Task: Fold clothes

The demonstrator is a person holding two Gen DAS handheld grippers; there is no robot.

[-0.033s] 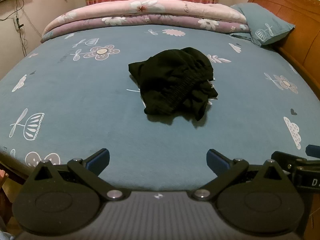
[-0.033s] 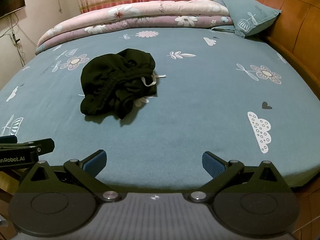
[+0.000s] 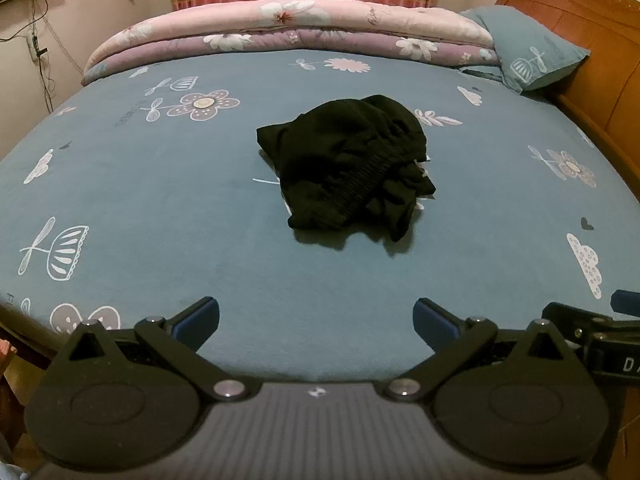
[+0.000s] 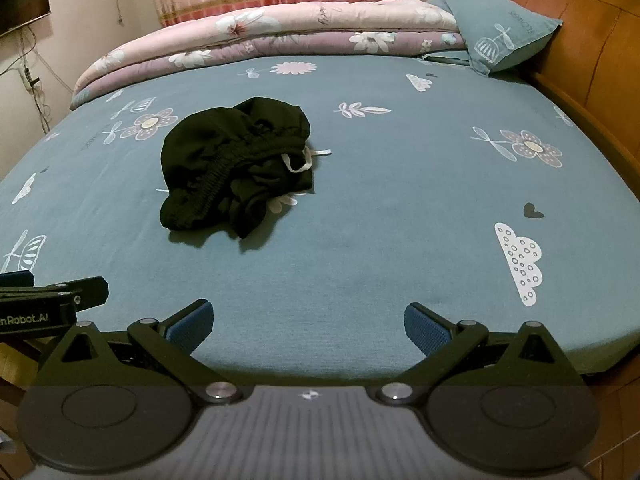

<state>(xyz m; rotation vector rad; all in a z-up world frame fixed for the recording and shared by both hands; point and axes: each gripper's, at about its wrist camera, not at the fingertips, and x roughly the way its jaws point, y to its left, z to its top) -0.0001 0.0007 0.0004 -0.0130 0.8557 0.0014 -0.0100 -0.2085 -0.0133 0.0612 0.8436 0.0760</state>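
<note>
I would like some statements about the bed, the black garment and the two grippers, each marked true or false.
1. The black garment lies crumpled on the blue sheet. True.
2. The left gripper holds the garment. False: it is open and empty, apart from it.
3. The right gripper is open. True.
4. The folded quilt covers the garment. False: it lies at the far edge of the bed.
5. A white drawstring shows on the garment. True.
</note>
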